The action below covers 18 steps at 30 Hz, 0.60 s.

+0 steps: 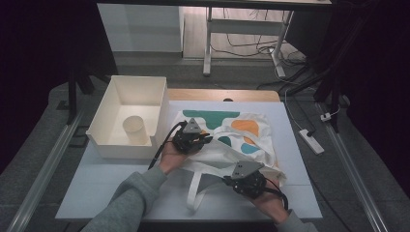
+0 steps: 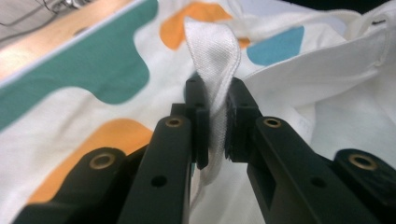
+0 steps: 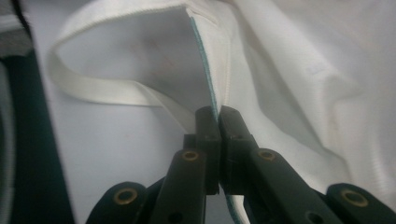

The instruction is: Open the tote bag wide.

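A white tote bag (image 1: 244, 133) with teal and orange shapes lies on the grey table (image 1: 96, 181), its mouth toward me. My left gripper (image 1: 194, 140) rests over the bag's left part. In the left gripper view it (image 2: 215, 95) is shut on a white webbing strap (image 2: 212, 51) that stands up in a fold between the pads. My right gripper (image 1: 245, 180) sits at the bag's near edge. In the right gripper view it (image 3: 218, 116) is shut on the bag's hem (image 3: 210, 70), thin cloth pinched between the pads. The other handle loop (image 3: 102, 91) lies flat to its left.
A white open box (image 1: 109, 145) stands at the table's left, close beside my left hand, with a pale cup (image 1: 135, 129) upright inside. The loose handle (image 1: 196, 193) trails toward the table's front edge. A power strip (image 1: 311, 141) lies on the floor at the right.
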Each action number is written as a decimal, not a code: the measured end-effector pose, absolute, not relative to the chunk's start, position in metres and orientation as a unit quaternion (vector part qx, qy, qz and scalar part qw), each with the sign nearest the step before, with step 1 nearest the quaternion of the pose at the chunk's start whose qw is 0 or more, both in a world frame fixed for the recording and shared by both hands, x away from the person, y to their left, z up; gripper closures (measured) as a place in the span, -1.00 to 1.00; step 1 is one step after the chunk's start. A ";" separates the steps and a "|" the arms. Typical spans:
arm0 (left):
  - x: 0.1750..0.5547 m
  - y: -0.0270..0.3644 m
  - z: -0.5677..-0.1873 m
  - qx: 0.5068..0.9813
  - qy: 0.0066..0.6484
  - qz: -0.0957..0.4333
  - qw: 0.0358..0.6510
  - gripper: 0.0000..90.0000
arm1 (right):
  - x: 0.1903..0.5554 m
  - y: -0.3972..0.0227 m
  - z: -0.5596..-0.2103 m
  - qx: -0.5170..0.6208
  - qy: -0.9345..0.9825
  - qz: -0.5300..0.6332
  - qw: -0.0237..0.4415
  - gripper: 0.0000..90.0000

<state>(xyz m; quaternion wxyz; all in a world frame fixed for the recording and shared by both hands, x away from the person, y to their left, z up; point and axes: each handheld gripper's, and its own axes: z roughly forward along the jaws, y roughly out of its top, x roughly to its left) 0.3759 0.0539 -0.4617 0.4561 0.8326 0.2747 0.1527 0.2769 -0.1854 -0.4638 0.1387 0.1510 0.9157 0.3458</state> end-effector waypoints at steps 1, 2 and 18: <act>0.375 0.055 -0.460 0.830 0.276 0.158 0.459 0.82 | 0.275 -0.186 -0.462 0.150 0.915 0.350 0.134 0.95; 0.374 0.056 -0.458 0.827 0.277 0.162 0.462 0.82 | 0.273 -0.186 -0.460 0.147 0.914 0.355 0.130 0.95; 0.372 0.069 -0.433 0.796 0.301 0.179 0.494 0.82 | 0.232 -0.178 -0.442 0.088 0.921 0.366 0.097 0.95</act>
